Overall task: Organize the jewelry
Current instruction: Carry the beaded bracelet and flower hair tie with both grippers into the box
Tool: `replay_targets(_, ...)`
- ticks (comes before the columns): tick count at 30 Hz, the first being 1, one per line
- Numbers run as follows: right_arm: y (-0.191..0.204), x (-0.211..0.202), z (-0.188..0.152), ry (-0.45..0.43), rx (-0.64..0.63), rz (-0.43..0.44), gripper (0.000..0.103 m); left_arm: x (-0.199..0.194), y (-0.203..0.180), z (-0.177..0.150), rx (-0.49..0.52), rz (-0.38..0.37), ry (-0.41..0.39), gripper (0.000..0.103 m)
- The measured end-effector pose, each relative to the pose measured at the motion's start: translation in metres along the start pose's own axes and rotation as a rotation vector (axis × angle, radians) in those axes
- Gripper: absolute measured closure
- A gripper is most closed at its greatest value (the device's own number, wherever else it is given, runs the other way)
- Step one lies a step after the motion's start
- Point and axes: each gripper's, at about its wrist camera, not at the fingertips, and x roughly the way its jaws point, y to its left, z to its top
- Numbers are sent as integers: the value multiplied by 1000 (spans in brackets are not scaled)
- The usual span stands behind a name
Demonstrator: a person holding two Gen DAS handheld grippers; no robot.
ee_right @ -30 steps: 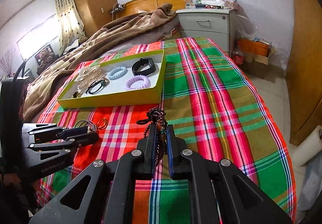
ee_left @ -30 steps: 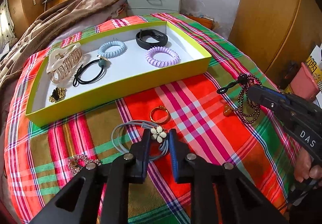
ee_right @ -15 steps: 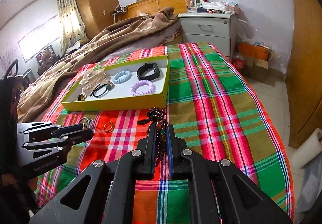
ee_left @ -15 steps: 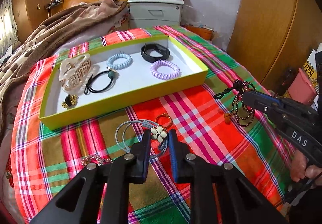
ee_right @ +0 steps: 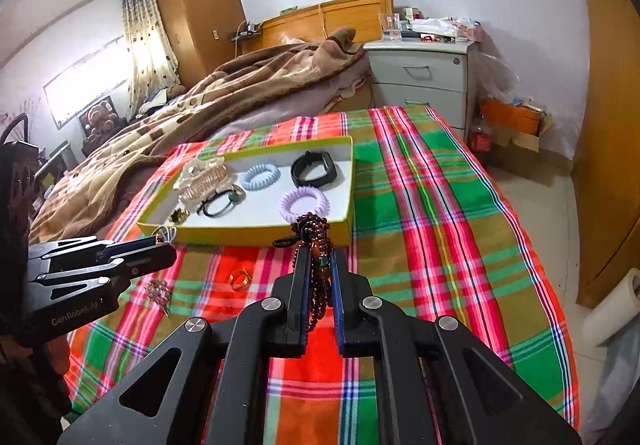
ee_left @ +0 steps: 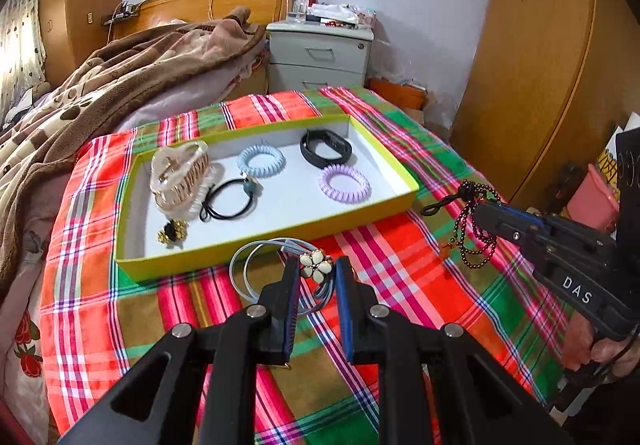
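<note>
A yellow-rimmed tray (ee_left: 280, 235) lies on the plaid bed cover and holds a hair claw (ee_left: 178, 171), coil ties, a black band and an elastic. My left gripper (ee_left: 318, 271) is shut on a grey cord necklace with a white flower (ee_left: 316, 265) and holds it lifted near the tray's front wall. My right gripper (ee_right: 318, 259) is shut on a dark beaded bracelet (ee_right: 314, 233), which hangs from it to the right of the tray; the bracelet also shows in the left wrist view (ee_left: 474, 233).
A gold ring (ee_right: 240, 279) and a sparkly brooch (ee_right: 158, 291) lie on the cover in front of the tray. A brown blanket (ee_left: 100, 85) is heaped at the back left. A grey nightstand (ee_left: 320, 57) stands behind the bed.
Both grippers have risen with their loads. The necklace has come up off the cover toward the tray. The bracelet has moved closer to the tray's right front corner.
</note>
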Motion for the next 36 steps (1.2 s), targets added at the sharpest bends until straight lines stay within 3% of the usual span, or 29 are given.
replay_targets(11, 15, 13, 32, -27, 1, 36, 94, -4, 20, 37, -13, -26, -42, 85)
replay_targets(19, 22, 40, 51, 2, 14, 67, 94, 7, 39, 70, -43, -62, -53, 85)
replay_targets(27, 28, 83, 56, 83, 23, 127, 94, 45, 50, 94, -58, -95, -5, 85)
replay_targets(36, 27, 124, 57, 158, 51, 189, 94, 86, 55, 99, -45, -90, 59, 85)
